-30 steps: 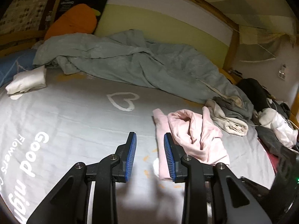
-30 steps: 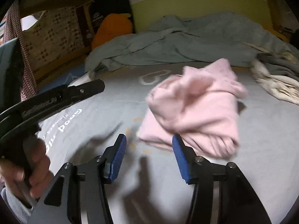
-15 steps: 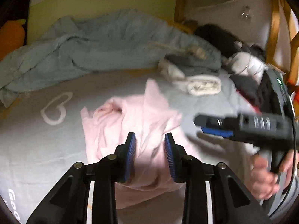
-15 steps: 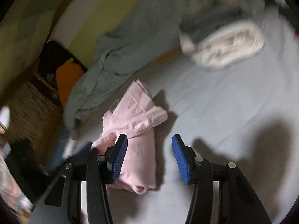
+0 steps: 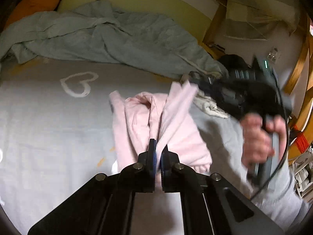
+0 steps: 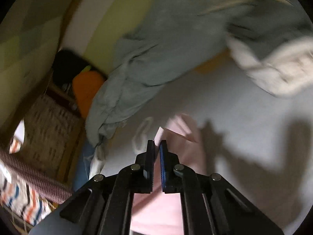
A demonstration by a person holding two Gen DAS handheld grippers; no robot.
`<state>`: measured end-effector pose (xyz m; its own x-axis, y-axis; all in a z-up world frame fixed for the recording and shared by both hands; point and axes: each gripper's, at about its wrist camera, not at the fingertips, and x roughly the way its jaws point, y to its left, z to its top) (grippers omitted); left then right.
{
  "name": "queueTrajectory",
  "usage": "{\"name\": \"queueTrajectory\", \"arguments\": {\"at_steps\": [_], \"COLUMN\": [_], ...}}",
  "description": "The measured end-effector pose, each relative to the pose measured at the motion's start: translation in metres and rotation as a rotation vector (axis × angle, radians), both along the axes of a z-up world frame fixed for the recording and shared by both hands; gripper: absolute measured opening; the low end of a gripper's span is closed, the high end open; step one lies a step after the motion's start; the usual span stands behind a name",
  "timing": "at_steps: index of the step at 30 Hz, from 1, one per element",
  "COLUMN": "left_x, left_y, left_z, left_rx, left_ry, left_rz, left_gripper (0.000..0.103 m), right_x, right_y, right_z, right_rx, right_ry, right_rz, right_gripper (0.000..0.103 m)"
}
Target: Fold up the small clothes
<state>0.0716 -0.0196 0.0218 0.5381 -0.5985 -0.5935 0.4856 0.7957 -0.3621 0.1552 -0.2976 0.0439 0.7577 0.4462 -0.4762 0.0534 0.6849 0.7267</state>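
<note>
In the left wrist view, the left gripper [image 5: 158, 152] sits at lower centre, its blue-padded fingers [image 5: 152, 156] pinched together on a fold of the pink garment [image 5: 170, 121]; the garment lies crumpled across the middle of the frame on the grey bedsheet [image 5: 49, 129], with one strip of it rising toward the upper right; a white heart print [image 5: 78, 84] marks the sheet at centre left; a rumpled grey-green blanket [image 5: 109, 37] runs along the top; an orange pillow [image 5: 35, 2] sits in the upper left corner; at right, blurred, the right hand [image 5: 258, 139] grips the handle of the right gripper, whose tip reaches the upper end of the pink strip.

In the right wrist view, heavily blurred, the right gripper [image 6: 157, 150] is at lower centre, fingers nearly together and clamped on an edge of the pink garment [image 6: 185, 148], which extends down the lower middle of the frame; the blanket [image 6: 160, 51] fills the upper centre; a cream cloth [image 6: 277, 72] lies at the upper right; the orange pillow [image 6: 86, 90] is at centre left.
</note>
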Motion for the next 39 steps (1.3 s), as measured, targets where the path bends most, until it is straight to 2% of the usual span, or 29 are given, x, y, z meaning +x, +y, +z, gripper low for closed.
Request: {"name": "queueTrajectory", "arguments": {"at_steps": [3, 6, 12, 15, 17, 19, 20, 21, 22, 23, 24, 27, 30, 31, 32, 34, 36, 37, 39], "left_x": [-0.002, 0.000, -0.002, -0.002, -0.004, -0.006, -0.007, -0.007, -0.009, -0.010, -0.011, -0.006, 0.021, 0.039, 0.054, 0.090, 0.118, 0.125, 0.132], "left_y": [0.005, 0.014, 0.026, 0.023, 0.020, 0.018, 0.018, 0.018, 0.018, 0.018, 0.021, 0.035, 0.038, 0.032, 0.026, 0.011, -0.001, -0.004, -0.008], "left_z": [-0.008, -0.021, -0.043, -0.045, -0.044, -0.044, -0.045, -0.046, -0.047, -0.046, -0.045, -0.033, -0.011, -0.005, -0.003, -0.008, -0.018, -0.021, -0.027], "left_rx": [0.027, 0.007, 0.015, 0.011, 0.041, 0.061, 0.078, 0.107, 0.139, 0.146, 0.128, -0.034, -0.167, -0.187, -0.188, -0.170, -0.152, -0.146, -0.167], "left_ry": [0.025, 0.095, 0.145, 0.151, 0.138, 0.129, 0.131, 0.127, 0.111, 0.101, 0.104, 0.110, 0.121, 0.127, 0.140, 0.195, 0.258, 0.276, 0.285], "left_rz": [0.029, 0.068, 0.122, 0.120, 0.125, 0.128, 0.139, 0.159, 0.181, 0.188, 0.182, 0.155, 0.154, 0.134, 0.122, 0.112, 0.111, 0.117, 0.103], "left_gripper": [0.003, 0.003, 0.004, 0.005, 0.007, 0.008, 0.018, 0.036, 0.042, 0.045, 0.043, 0.044, 0.048, 0.050, 0.050, 0.050, 0.048, 0.045, 0.004], "right_x": [0.024, 0.046, 0.080, 0.089, 0.087, 0.071, 0.057, 0.043, 0.027, 0.013, 0.000, -0.049, -0.084, -0.093, -0.098, -0.099, -0.099, -0.100, -0.101], "right_y": [0.030, 0.068, 0.114, 0.126, 0.130, 0.128, 0.122, 0.116, 0.106, 0.097, 0.087, 0.055, 0.044, 0.041, 0.038, 0.036, 0.039, 0.042, 0.045], "right_z": [0.020, 0.024, -0.006, -0.014, -0.007, 0.010, 0.022, 0.034, 0.046, 0.054, 0.060, 0.055, 0.031, 0.022, 0.011, -0.006, -0.023, -0.030, -0.037], "right_rx": [-0.069, -0.140, -0.189, -0.266, -0.368, -0.466, -0.492, -0.495, -0.481, -0.468, -0.463, -0.469, -0.566, -0.575, -0.541, -0.478, -0.479, -0.502, -0.517], "right_ry": [-0.014, 0.008, 0.119, 0.147, 0.159, 0.086, 0.022, -0.038, -0.100, -0.131, -0.147, -0.166, -0.130, -0.113, -0.092, -0.048, -0.021, -0.019, -0.031], "right_rz": [0.088, 0.165, 0.220, 0.250, 0.233, 0.205, 0.188, 0.172, 0.156, 0.150, 0.142, 0.046, 0.040, 0.039, 0.057, 0.081, 0.086, 0.086, 0.100], "right_gripper": [0.004, 0.004, 0.004, 0.004, 0.011, 0.039, 0.049, 0.062, 0.066, 0.066, 0.066, 0.066, 0.063, 0.053, 0.049, 0.031, 0.027, 0.026, 0.025]}}
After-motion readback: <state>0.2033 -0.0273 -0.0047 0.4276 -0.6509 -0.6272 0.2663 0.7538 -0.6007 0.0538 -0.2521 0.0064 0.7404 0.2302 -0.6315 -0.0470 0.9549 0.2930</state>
